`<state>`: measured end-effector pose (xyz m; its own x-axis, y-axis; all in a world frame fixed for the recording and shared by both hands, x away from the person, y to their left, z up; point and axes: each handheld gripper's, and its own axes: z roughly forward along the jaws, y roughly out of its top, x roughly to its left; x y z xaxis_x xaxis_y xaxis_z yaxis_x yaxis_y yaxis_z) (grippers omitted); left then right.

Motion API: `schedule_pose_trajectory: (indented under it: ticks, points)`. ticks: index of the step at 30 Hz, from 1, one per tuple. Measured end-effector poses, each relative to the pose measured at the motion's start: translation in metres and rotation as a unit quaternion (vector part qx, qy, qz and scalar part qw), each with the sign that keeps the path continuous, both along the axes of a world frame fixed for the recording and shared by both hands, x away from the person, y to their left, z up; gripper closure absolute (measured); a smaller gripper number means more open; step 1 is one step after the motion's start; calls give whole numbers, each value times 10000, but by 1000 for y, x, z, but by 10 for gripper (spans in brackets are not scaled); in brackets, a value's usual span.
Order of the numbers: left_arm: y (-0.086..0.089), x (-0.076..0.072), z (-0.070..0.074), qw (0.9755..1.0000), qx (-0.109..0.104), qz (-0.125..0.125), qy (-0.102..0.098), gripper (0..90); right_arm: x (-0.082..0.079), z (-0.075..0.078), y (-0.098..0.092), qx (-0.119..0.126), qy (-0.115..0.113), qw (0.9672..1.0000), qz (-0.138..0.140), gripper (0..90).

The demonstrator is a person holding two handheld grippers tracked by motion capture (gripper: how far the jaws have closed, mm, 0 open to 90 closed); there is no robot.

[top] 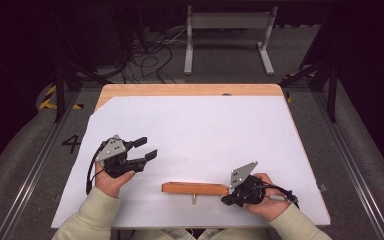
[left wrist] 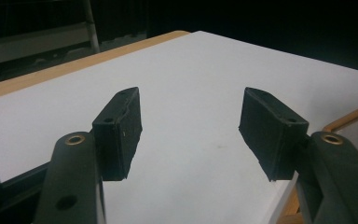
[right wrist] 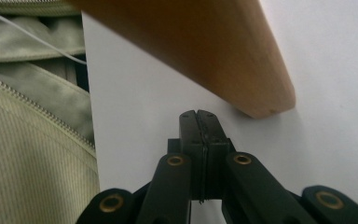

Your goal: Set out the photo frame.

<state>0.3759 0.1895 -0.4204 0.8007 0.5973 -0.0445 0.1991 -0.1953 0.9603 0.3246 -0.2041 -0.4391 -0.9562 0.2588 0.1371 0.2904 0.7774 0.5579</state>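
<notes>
Here, my right hand-held gripper [top: 228, 199], jaws closed on nothing, meets the wooden bar's [top: 194, 188] right end at lower centre; my left hand-held gripper [top: 145, 148] waits open. Next: reopen to grasp it.

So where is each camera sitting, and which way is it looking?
High view: above the person's side, looking forward and down at the white table; both sleeved forearms, left gripper, right gripper.
Left gripper view: on the left gripper, looking across the table between open jaws.
Right gripper view: on the right gripper, jaws shut, facing the wooden bar; a sleeve beside it.
Shared: the high view shows the bar too.
</notes>
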Motion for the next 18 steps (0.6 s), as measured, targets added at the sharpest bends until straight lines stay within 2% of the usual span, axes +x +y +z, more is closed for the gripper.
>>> schedule_pose_trajectory:
  ticks: [4, 7, 11, 14, 17, 18]
  points:
    - [0, 0, 0, 10000, 3, 14, 4, 390, 4, -4, 0, 116, 46, 9999, -109, 900]
    - [1, -1, 0, 10000, -11, 19, -4, 395, 7, -4, -2, 205, 84, 9993, -309, 900]
    - [2, -1, 0, 10000, -6, 47, -3, 396, 10, -5, -3, 346, 292, 9978, -489, 900]
    - [2, -1, 0, 10000, -5, 70, -3, 396, 13, -7, -3, 395, 306, 9968, -631, 900]
    - [4, -2, 0, 10000, -1, 91, -13, 395, 21, -8, -5, 556, 337, 9943, -842, 900]
    - [4, -2, 0, 10000, -1, 91, -13, 395, 25, -9, -6, 643, 382, 9924, -977, 900]
